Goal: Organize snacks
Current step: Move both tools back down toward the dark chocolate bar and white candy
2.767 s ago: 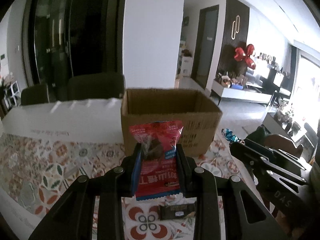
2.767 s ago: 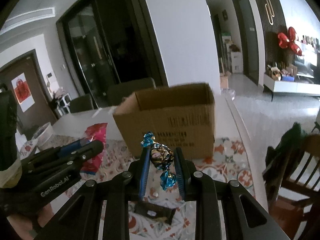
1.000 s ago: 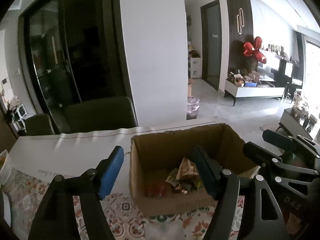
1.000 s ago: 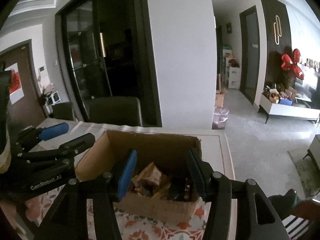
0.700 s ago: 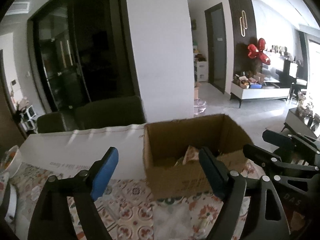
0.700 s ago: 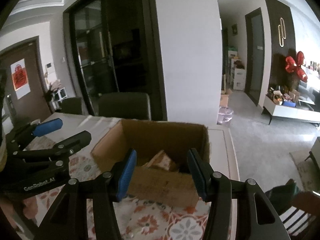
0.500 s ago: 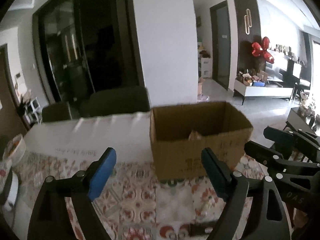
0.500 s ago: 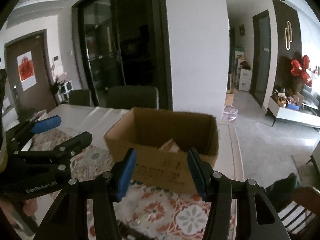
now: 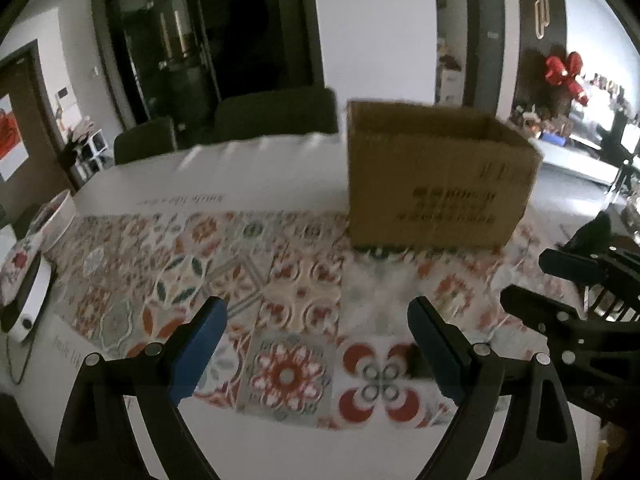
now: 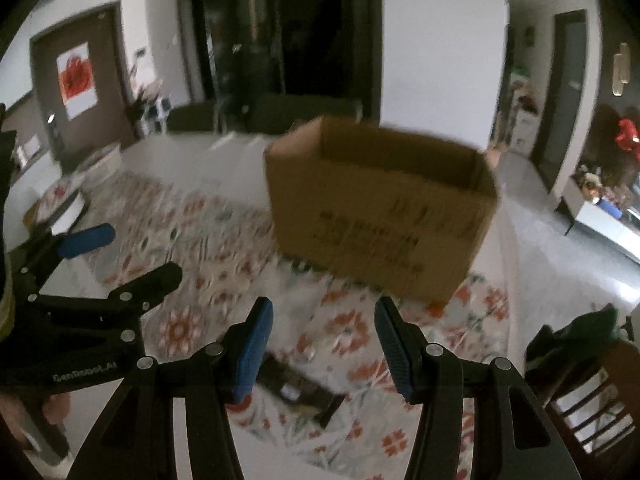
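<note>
An open brown cardboard box stands on the patterned tablecloth; it also shows in the right wrist view. Its contents are hidden from here. My left gripper is open and empty, low over the cloth in front of the box. My right gripper is open and empty. A dark wrapped snack bar lies flat on the cloth just below and between the right gripper's fingers; its edge shows by the left gripper's right finger. Both views are motion-blurred.
A white device and a bowl sit at the table's left edge. Dark chairs stand behind the table. A wooden chair with dark cloth stands at the right. The right gripper shows in the left wrist view.
Both grippers let their snacks go into the box, then pulled back and down from it toward the near part of the table. The snack bar has come into view below the right gripper.
</note>
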`<state>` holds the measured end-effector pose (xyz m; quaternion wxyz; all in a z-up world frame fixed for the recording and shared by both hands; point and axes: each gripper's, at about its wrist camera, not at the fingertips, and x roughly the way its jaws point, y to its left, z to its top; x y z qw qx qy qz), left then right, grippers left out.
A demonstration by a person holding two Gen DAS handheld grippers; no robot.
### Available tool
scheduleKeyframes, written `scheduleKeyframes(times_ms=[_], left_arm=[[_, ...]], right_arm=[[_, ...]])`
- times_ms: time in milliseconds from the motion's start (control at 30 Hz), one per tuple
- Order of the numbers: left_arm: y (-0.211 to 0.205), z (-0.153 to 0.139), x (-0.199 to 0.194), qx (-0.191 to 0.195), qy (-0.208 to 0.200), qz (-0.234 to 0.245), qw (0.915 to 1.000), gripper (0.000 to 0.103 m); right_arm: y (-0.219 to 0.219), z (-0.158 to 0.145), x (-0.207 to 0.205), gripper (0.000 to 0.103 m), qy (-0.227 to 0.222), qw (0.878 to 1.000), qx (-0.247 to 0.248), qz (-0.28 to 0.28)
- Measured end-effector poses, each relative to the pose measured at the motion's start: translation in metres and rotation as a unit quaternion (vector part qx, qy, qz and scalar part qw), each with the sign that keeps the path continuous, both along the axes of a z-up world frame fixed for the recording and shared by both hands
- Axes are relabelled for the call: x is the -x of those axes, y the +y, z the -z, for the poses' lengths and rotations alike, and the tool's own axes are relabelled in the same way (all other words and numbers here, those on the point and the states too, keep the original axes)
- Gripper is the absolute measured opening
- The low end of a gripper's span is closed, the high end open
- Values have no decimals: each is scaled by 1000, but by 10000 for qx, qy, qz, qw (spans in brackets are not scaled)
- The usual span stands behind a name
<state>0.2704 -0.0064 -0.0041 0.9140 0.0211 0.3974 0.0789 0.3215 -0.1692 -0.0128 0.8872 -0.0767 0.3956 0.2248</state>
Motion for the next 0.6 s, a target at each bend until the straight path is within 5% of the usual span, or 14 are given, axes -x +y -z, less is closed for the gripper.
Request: scheduleKeyframes(times_ms=[300,600], left_arm=[[6,48,12,87,662,-373,9971,93],[3,85,16,412,1248,-505,9900,93]], right_arm=[[29,60,-2,54,1098,9862,769,-972],[46,93,-9,54,1501,9596,1571,-1790]])
